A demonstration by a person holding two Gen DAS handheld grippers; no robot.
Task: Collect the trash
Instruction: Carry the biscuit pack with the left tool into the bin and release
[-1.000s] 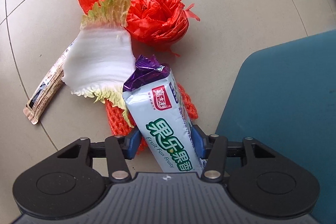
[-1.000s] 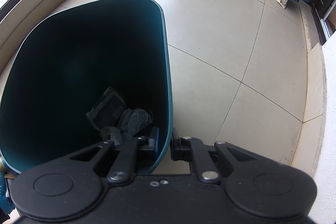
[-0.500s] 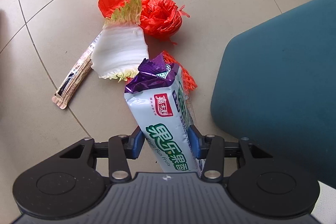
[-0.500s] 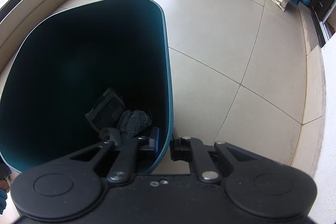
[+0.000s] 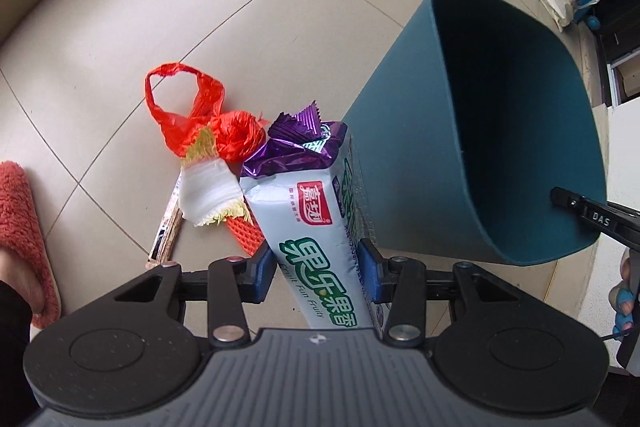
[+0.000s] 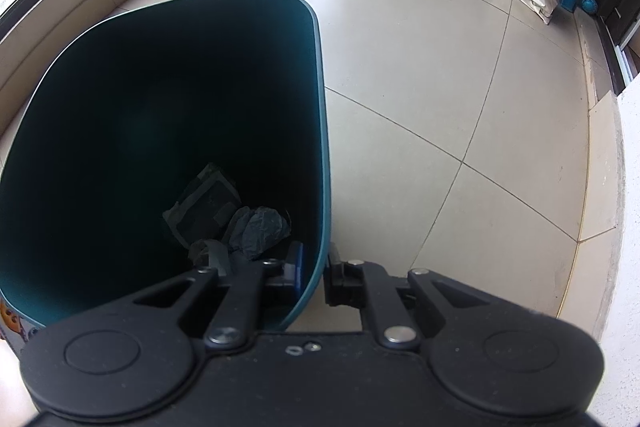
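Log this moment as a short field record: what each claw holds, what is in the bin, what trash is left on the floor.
left claw: shut on snack packet, lifted off the floor beside the bin
right claw: shut on bin rim
bin contents: dark crumpled trash at the bottom
on floor: red plastic bag, cabbage leaf, orange net, long paper wrapper

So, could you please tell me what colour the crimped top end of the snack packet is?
Purple foil, on the snack packet in the left claw; clearest in the left wrist view.
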